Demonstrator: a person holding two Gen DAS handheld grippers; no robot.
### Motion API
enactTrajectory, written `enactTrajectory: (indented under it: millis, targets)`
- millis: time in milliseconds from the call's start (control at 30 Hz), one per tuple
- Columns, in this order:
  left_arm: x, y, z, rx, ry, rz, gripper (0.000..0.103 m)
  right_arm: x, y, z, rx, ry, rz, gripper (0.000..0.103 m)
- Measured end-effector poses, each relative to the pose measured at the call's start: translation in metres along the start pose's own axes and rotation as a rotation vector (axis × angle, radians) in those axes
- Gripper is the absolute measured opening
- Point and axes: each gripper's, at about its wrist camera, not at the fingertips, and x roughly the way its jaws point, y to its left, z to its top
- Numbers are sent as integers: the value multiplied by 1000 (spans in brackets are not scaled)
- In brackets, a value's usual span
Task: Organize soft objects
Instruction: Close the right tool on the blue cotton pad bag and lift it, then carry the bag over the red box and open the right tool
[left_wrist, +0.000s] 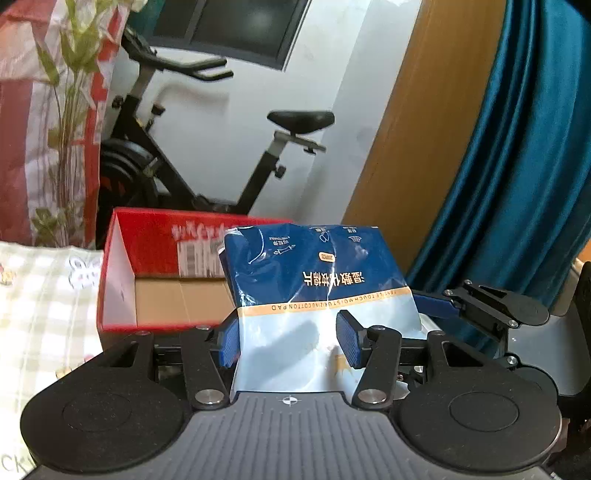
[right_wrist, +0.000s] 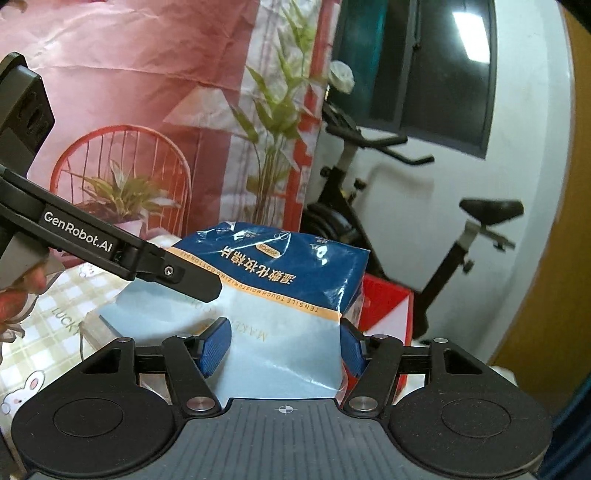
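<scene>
Left hand-held gripper: black linkages, blue ribbed pads, silver screws.
Side bar: white "GenRobot.AI" lettering.
Base: grey ribbed.

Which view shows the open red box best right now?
Left wrist view: the red box shows its open top, white inner wall and cardboard floor behind the cotton pad pack. Right wrist view shows only a red corner past the pack.

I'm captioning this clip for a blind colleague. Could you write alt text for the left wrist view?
The left gripper grips the pale lower half of a blue cotton pad pack between its blue-padded fingers. Behind it lies an open red cardboard box, with an exercise bike by a white wall; the right gripper reaches in from the right.
</scene>
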Motion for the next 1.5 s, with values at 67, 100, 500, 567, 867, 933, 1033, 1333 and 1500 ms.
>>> enactTrajectory:
  millis: [67,100,500,567,867,933,1033,1333,1500]
  targets:
    - [2,0,7,7,-18,9,57,5,-4,9,-17,-17,1,59]
    - [3,0,11,8,-26,13,57,8,-5,12,-24,-23,1,59]
    - [33,10,43,11,-109,59,58,61,-32,34,-92,-86,-3,59]
    - [42,13,47,11,-110,63,58,72,-35,34,-106,-87,-13,59]
    - [77,28,47,18,-70,100,58,123,-46,20,-130,-46,-38,59]
    - [85,31,45,16,-57,103,58,132,-47,16,-134,-26,-40,59]
    - [93,37,46,6,-44,103,58,144,-50,9,-129,1,-41,59]
    - [106,35,49,51,-43,98,58,166,-56,2,-113,51,-84,58]
    - [119,42,38,29,42,108,58,176,-55,-6,-99,132,-65,55]
